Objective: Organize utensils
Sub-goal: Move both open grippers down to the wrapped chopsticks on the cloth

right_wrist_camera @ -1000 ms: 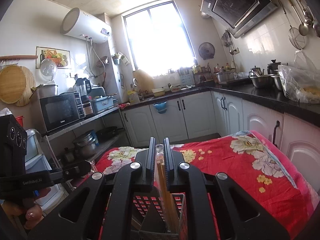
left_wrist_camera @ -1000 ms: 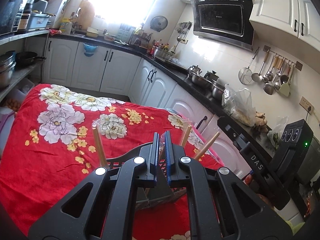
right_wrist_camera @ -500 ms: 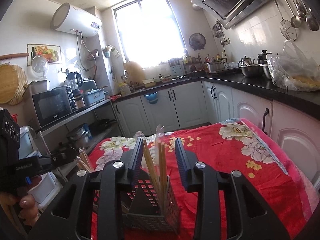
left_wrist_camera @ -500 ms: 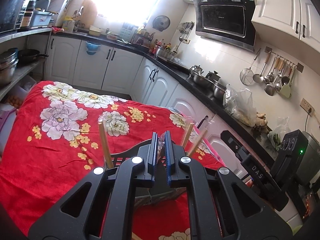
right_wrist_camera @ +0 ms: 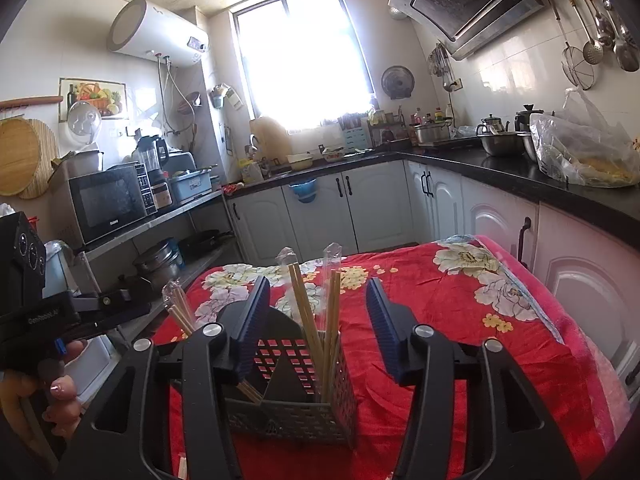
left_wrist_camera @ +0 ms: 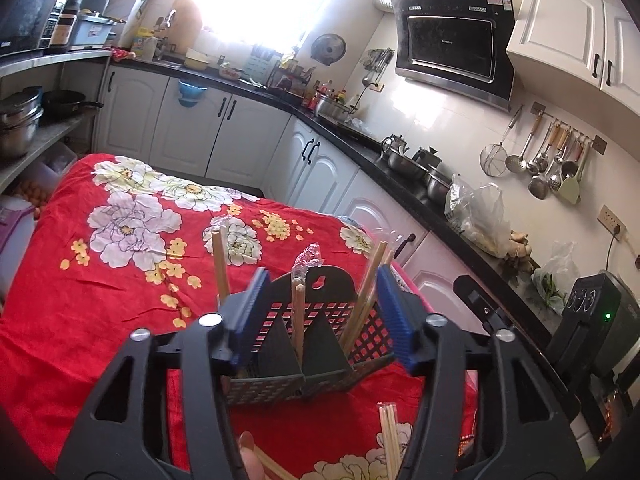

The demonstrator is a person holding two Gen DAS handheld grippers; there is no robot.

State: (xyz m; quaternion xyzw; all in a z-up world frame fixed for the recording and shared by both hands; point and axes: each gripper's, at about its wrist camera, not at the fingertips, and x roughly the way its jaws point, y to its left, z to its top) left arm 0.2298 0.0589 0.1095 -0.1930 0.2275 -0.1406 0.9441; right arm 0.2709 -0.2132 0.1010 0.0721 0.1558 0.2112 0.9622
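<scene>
The grey perforated utensil caddy point(left_wrist_camera: 304, 344) stands upright on the red floral tablecloth point(left_wrist_camera: 100, 280), toward the near edge of the table and close to the side that runs along the white cabinets. Wrapped pairs of wooden chopsticks point(right_wrist_camera: 316, 320) lean in its compartments, and more chopsticks point(left_wrist_camera: 390, 436) lie loose on the cloth just in front of the caddy.

The left gripper point(left_wrist_camera: 320, 316) has just been opening; its jaws stand about half apart, one on each side of the caddy's top, with no pad pressing on anything. The right gripper point(right_wrist_camera: 316, 320) has likewise been opening, and the upright sticks stand free between its blue pads point(right_wrist_camera: 252, 320).

The chopsticks look light, thin and stiff, and their clear film sleeves are probably slippery. A grip across the middle of a pair, with both sticks together, seems safest. The caddy itself appears light and could tip or slide if nudged.
</scene>
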